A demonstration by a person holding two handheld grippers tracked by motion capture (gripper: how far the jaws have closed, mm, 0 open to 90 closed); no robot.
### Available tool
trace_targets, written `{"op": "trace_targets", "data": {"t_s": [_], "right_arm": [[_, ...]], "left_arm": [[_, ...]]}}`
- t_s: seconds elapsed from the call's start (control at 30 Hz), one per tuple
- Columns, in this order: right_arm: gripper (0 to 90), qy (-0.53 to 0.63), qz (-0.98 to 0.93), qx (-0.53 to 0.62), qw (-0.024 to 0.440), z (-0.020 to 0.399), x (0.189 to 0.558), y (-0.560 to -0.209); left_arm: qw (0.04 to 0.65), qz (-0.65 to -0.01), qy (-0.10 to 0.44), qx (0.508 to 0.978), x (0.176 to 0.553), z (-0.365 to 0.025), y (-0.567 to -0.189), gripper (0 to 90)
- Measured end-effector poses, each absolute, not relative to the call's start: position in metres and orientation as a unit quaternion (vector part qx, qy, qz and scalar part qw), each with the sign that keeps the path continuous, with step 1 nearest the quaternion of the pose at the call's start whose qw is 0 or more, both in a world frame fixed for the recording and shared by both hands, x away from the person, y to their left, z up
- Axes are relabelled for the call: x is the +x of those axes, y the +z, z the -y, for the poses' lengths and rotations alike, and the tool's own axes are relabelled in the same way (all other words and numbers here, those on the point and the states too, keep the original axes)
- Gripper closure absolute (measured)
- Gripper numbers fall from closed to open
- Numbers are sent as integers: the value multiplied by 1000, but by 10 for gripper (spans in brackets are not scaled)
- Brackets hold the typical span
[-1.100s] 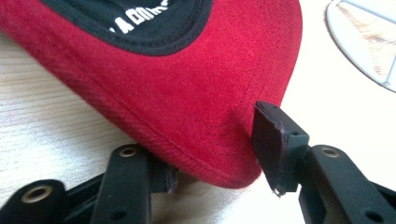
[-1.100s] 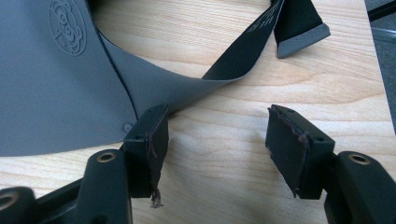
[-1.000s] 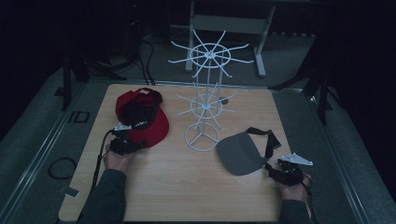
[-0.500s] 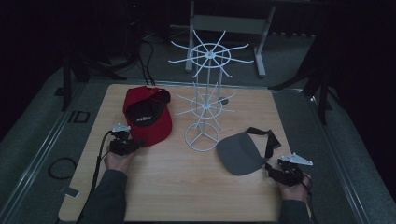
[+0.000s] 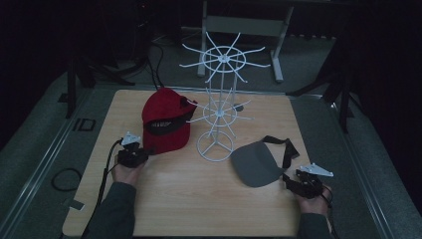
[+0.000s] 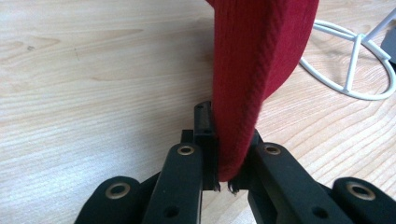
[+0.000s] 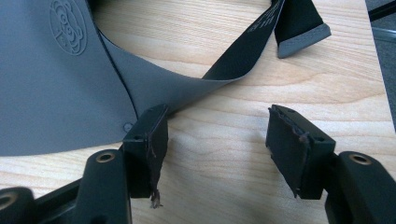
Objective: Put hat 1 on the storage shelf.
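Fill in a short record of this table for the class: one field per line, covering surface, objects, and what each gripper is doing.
surface: wooden table
stand: white wire rack, upright at the table's middle, nothing hanging on it
left gripper: shut on the edge of the red cap, cloth pinched between the jaws
red cap: tilted up beside the rack
right gripper: open, jaws apart beside the grey visor
grey visor: lying flat, black strap trailing
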State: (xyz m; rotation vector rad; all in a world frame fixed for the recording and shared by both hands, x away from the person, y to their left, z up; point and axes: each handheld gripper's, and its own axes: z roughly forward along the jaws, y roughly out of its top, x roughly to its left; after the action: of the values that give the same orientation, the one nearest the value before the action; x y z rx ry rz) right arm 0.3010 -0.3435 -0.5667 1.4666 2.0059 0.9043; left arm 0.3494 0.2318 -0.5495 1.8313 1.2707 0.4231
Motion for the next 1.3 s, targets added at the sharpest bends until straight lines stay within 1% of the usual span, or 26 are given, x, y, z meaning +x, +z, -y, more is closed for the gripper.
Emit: {"op": "trace_targets", "data": {"t_s": [0.73,1.3], "right_arm": [[389,332,-735,538,246,344,301,-567],[386,332,-736,536,247,344,301,-567]], "left_arm": [[434,-503,211,717,343,-239,-534,860],[445,-506,234,701,338,-245,-518,859]]}}
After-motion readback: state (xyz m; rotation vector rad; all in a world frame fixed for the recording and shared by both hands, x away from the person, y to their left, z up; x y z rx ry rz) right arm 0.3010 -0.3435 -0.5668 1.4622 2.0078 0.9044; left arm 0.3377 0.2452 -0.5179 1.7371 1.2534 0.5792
